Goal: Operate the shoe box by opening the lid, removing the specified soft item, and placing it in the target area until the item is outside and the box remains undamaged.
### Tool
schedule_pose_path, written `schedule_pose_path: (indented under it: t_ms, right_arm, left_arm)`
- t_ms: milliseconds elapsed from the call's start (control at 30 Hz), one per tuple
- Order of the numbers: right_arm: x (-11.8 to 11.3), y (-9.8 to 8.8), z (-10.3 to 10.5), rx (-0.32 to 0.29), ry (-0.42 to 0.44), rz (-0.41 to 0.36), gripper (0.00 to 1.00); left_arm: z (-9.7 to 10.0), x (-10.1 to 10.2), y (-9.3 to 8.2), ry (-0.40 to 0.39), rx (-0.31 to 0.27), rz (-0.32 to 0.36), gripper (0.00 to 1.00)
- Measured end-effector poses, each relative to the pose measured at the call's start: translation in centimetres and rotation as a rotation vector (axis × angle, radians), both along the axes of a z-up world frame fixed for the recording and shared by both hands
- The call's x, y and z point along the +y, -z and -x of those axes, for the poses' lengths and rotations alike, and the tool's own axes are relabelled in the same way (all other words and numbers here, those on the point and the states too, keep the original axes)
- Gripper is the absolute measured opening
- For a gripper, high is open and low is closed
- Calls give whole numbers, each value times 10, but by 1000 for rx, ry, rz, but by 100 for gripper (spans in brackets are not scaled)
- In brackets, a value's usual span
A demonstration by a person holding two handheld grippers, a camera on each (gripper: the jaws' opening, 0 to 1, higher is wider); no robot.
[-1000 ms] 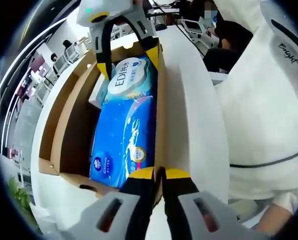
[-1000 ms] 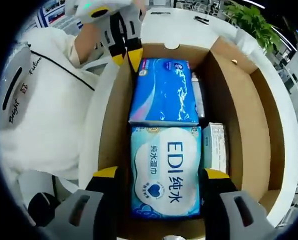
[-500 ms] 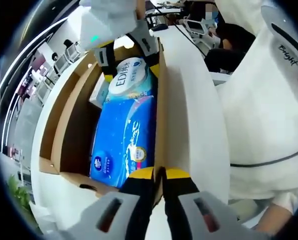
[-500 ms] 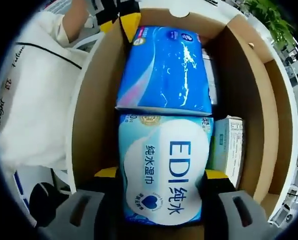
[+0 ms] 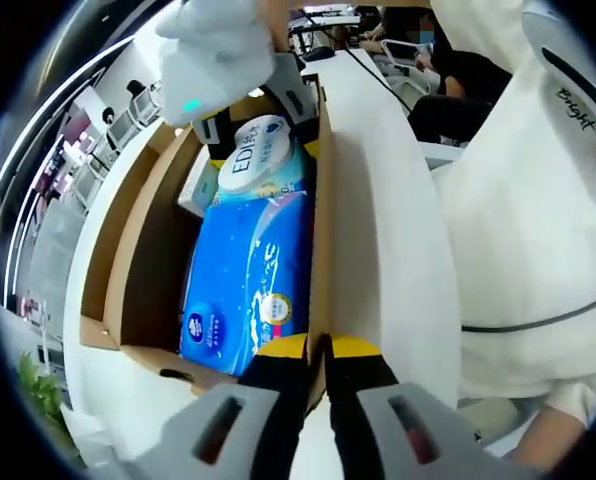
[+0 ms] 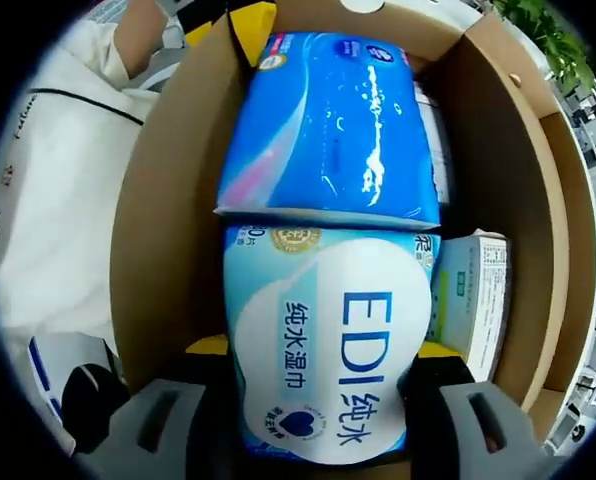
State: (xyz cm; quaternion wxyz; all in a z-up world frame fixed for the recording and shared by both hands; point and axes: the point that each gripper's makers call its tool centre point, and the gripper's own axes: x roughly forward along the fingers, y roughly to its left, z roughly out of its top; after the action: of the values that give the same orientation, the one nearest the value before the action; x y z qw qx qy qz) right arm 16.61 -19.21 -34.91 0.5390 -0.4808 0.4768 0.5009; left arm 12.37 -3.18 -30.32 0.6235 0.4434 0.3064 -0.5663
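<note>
Shoe box (image 5: 138,250): open brown cardboard on the white desk (image 5: 388,200). Your left tongs (image 5: 318,350) are clamped narrow on its right wall. Inside lie a blue tissue pack (image 6: 333,125) and the soft white-and-blue wipes pack (image 6: 323,340) marked EDI. Your right tongs (image 6: 318,350) straddle the wipes pack, one jaw at each side; whether they grip it cannot be told.

Both views face each other along the open box (image 5: 148,250), close
</note>
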Motion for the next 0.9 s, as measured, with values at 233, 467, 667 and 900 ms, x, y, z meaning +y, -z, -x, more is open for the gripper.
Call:
schedule_pose_path:
  t_ms: [233,467,667,900]
  right_arm:
    - [0,3,-4,14,3,12,69]
    - [-2,3,1,36,22,46,69]
    - [-3,2,3,36,18,45,69]
    - [-4,1,4,31,45,58,67]
  left_arm:
    - [0,0,0,5,-8,1,5]
    - [-1,0,-1,10,5,6,5]
    - [-2,-2,-2,-5,44,23,4]
    - [-1,-1,-2,-11,45,29,4]
